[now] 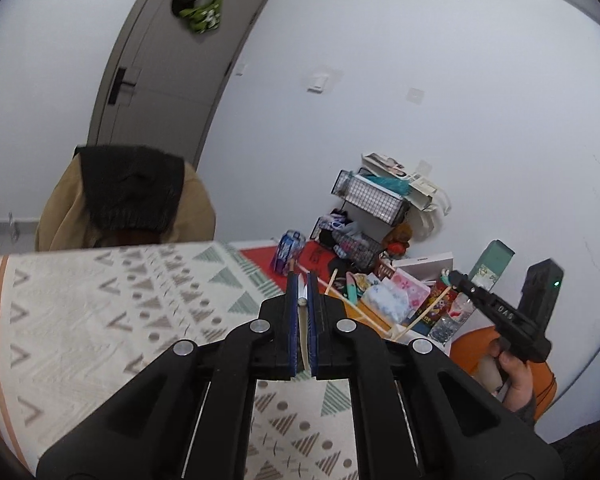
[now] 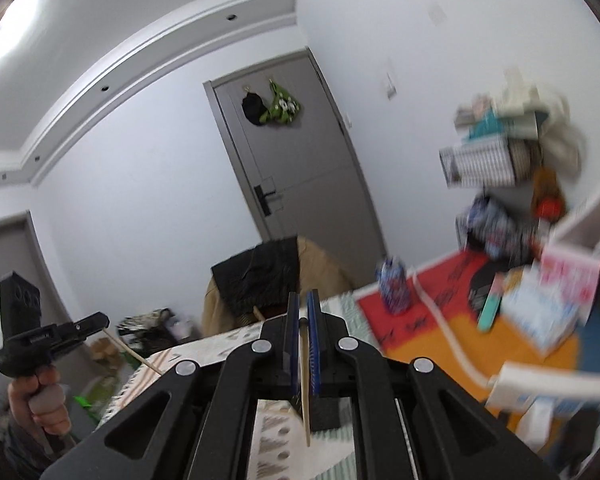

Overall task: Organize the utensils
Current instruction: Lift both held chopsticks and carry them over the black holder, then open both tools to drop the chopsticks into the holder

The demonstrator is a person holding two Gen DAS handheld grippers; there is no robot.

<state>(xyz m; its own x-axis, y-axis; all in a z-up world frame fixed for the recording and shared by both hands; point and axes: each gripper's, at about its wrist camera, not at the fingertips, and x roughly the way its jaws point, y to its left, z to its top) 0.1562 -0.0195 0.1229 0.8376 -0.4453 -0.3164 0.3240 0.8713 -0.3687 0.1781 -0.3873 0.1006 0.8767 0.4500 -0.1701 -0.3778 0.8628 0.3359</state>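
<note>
Jaws of left gripper [image 1: 303,284] and right gripper [image 2: 303,304] each clamped on chopstick [image 2: 305,376].

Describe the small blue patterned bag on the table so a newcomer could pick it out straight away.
Start at the grey door, then drop to the table with the triangle-print cloth. At its far edge, where a red mat begins, stands the blue patterned bag. It stands alone and upright, left of the heaped boxes and wire baskets.
</note>
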